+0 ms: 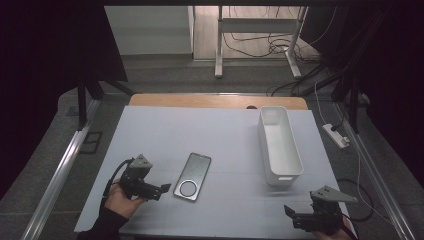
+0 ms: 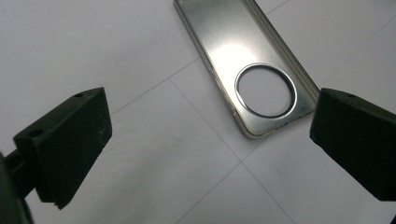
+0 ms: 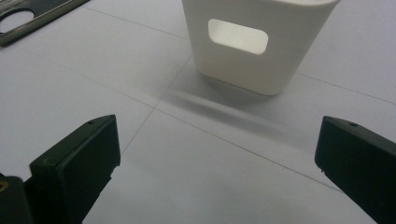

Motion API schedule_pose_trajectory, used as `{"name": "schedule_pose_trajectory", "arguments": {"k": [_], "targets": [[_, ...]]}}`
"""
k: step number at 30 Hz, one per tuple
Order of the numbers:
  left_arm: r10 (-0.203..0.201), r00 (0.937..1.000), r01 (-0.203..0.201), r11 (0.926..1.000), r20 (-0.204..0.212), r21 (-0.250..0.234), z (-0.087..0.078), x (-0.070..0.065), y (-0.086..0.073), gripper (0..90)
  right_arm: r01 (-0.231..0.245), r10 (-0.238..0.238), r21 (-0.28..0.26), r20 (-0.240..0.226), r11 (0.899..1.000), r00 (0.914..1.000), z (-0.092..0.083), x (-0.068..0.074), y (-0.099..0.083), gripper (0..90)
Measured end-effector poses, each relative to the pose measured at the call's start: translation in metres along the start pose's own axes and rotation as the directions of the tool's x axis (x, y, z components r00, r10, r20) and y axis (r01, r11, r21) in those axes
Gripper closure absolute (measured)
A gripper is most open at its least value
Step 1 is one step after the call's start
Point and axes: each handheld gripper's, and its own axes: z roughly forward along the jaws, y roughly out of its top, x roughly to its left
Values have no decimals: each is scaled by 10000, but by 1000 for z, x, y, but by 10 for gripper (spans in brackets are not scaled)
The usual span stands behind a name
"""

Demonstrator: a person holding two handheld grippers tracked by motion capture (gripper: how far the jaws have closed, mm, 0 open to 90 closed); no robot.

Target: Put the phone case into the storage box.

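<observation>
Metal plate [image 1: 192, 176] with a round hole lies flat on the white table [image 1: 200, 130], well left of the white bin [image 1: 279, 145]. We hold our left gripper [image 1: 161, 192] just left of the plate, jaws spread wide and apart from it. Our right gripper [image 1: 290, 214], jaws also spread and empty, hangs near the bin's closest end.

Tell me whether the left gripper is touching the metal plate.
Apart. In the left gripper view, the left gripper is open with bare table between its fingers and the metal plate.
</observation>
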Motion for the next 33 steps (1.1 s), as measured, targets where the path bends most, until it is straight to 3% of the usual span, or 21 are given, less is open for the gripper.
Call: {"name": "schedule_pose_trajectory", "arguments": {"k": [8,23,33], "targets": [[376,9992,-379,9989,129,270,11,-2,14,0,-76,76,-16,-33,10000,10000,0,-1,0,6],[645,9968,-668,9966,472,488,33,-7,40,0,-66,65,-36,-64,10000,10000,0,-1,0,8],[794,9965,-812,9936,262,783,47,-15,51,38,-63,63,-21,-63,10000,10000,0,-1,0,9]]}}
